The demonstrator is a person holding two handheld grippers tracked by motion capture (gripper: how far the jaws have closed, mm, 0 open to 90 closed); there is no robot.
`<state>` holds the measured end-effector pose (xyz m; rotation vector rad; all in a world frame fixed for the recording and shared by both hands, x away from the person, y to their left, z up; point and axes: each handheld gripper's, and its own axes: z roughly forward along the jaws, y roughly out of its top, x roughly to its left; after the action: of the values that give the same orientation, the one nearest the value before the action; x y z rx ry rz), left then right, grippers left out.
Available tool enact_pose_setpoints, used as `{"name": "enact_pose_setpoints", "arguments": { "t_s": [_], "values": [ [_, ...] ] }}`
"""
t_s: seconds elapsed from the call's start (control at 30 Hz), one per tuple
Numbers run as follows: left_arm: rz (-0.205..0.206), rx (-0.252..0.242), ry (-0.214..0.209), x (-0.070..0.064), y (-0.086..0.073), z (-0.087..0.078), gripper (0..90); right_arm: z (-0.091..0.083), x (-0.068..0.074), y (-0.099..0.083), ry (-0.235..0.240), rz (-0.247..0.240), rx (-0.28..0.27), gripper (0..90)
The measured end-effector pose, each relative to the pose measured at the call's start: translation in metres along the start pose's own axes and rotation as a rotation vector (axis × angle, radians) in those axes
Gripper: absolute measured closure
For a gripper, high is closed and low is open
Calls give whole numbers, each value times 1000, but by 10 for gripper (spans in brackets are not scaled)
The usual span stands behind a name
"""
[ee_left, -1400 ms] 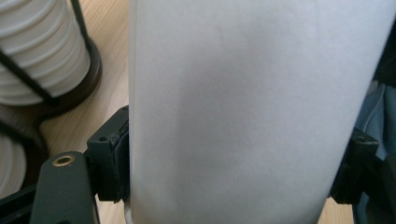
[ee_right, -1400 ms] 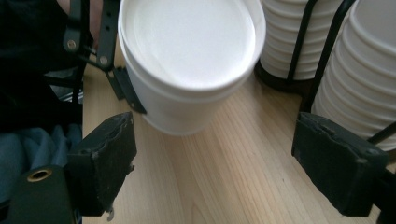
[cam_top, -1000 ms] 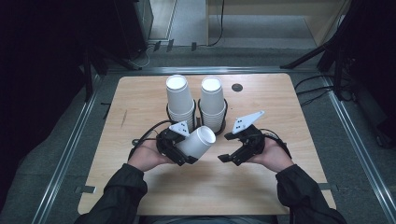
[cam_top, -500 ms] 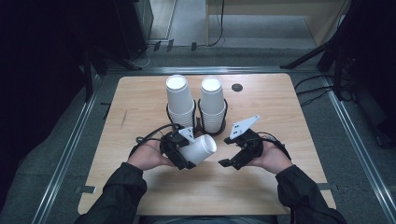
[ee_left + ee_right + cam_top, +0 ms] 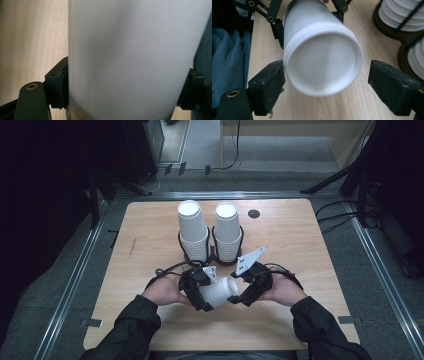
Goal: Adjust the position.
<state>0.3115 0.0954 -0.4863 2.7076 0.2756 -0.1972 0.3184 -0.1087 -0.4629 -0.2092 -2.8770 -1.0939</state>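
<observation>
A white paper cup lies sideways above the table's front middle, with my left gripper shut on its wall. The left gripper view has the cup's wall pressed between both pads. The cup's closed base faces my right gripper, whose open jaws stand either side of that end. The left-hand pad is nearly at the cup's rim, while the other stands well off it. Seen from above, my right gripper sits just right of the cup.
Two tall stacks of white cups stand upside down in a black wire holder at the table's middle, just beyond the grippers. A small dark hole marks the table's back right. The holder lies close on the right gripper's right.
Both hands have drawn together and slightly toward the table's front edge. The right gripper's open jaws now flank the base end of the cup that the left gripper still holds.
</observation>
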Motion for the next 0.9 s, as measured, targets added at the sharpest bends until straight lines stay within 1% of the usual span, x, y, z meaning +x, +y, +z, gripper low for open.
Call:
{"name": "enact_pose_setpoints", "arguments": {
  "t_s": [0.03,0.07,0.1,0.13,0.17,0.2,0.23,0.27,0.3,0.33,0.37,0.4,0.47,0.5,0.53,0.57,0.6,0.63,0.67,0.7,0.73,0.77,0.8,0.9],
  "values": [
    [-4,3,-3,-1,1,1,190,2,2,2,8,-4,4,140],
    [7,8,-2,-2,2,1,191,3,3,3,13,-9,8,141],
    [13,10,-14,-3,3,2,191,5,3,5,18,-19,11,140],
    [25,11,-13,-4,4,3,191,7,4,6,28,-28,13,140],
    [28,10,-16,-5,4,3,191,8,5,7,39,-34,17,142],
    [32,9,-15,-5,4,4,191,9,6,7,45,-27,26,146],
    [30,8,-15,-5,4,4,190,10,6,7,48,-34,29,154],
    [24,9,-16,-4,3,3,189,10,6,7,48,-35,32,180],
    [19,6,-17,-3,3,3,182,10,6,8,58,-43,27,245],
    [21,3,-18,-3,2,3,176,10,6,8,66,-48,19,246],
    [24,5,-20,-3,2,3,168,9,6,8,65,-45,25,247],
    [31,6,-14,-3,2,3,161,9,6,9,71,-36,32,250],
    [34,7,-17,-3,2,4,148,9,6,10,72,-41,35,253],
    [40,7,-11,-3,1,4,141,9,6,10,77,-40,36,253],
    [48,4,3,-3,1,4,135,10,6,10,76,-40,40,254],
    [69,0,15,-4,0,4,129,9,6,10,68,-42,44,256],
    [78,-8,18,-4,-1,3,122,9,6,10,67,-43,49,257],
    [78,-14,20,-4,-1,2,105,8,7,10,69,-33,56,256],
    [76,-24,11,-3,-1,1,75,8,7,10,63,-37,55,256],
    [71,-38,17,-2,-2,-1,30,7,7,10,58,-36,58,256],
    [69,-53,31,-2,-3,-2,6,6,6,9,55,-32,57,256],
    [68,-73,46,-1,-3,-5,4,5,6,8,51,-35,59,256],
    [60,-92,48,0,-4,-6,0,4,5,7,50,-36,57,256],
    [39,-118,54,1,-7,-10,0,-1,4,5,39,-27,50,256]
  ]
}}
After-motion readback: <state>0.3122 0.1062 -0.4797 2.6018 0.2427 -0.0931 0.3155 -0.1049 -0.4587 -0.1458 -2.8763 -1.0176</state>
